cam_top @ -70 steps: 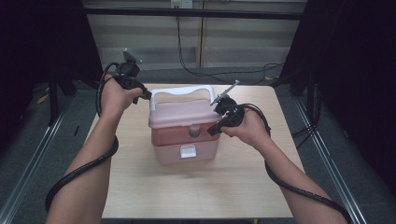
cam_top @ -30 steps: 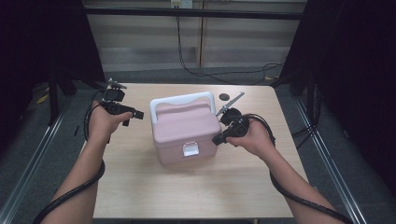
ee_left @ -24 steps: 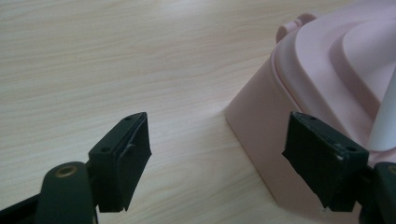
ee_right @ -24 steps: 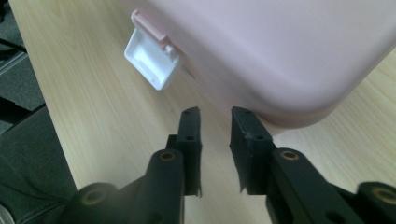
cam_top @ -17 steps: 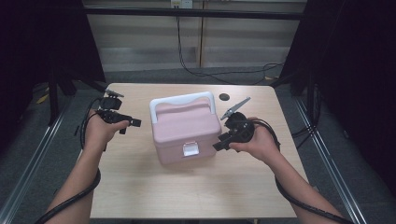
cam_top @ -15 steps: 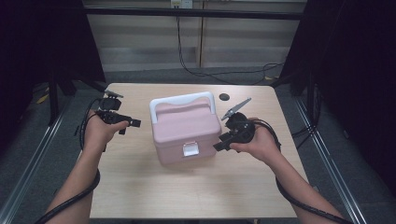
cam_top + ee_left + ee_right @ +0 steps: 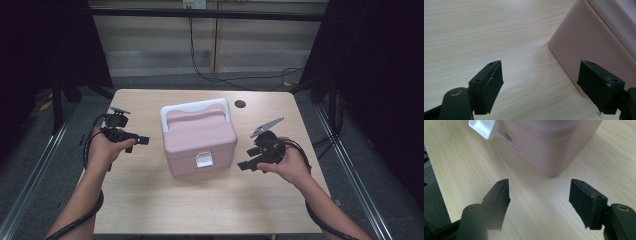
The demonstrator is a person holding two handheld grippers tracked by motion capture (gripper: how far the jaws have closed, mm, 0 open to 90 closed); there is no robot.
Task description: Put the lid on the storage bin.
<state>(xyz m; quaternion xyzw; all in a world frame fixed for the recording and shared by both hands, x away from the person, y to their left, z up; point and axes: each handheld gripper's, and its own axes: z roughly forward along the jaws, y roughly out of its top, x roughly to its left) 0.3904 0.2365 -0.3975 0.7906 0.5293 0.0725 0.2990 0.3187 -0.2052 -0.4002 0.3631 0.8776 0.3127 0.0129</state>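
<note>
Now, from the high view, a pink cooler box [image 7: 200, 142] sits lid-down near the middle of the counter [image 7: 150, 210], its white handle [image 7: 195, 107] lying back along the far edge of the lid and its white latch [image 7: 203, 159] facing the person; the left gripper [image 7: 142, 140] hangs just beside the box's left wall, the right gripper [image 7: 246, 164] off its right front corner, both apart from it; a couple of seconds back both were up at the lid and handle, and they have since drawn outward and down, which suggests the closing is finished. In the left gripper view the jaws stand released with bare counter between them, the pink wall [image 7: 584, 47] close ahead. In the right gripper view the jaws have just been opening and hold nothing; the box corner [image 7: 554, 157] and latch [image 7: 484, 128] lie beyond.
</note>
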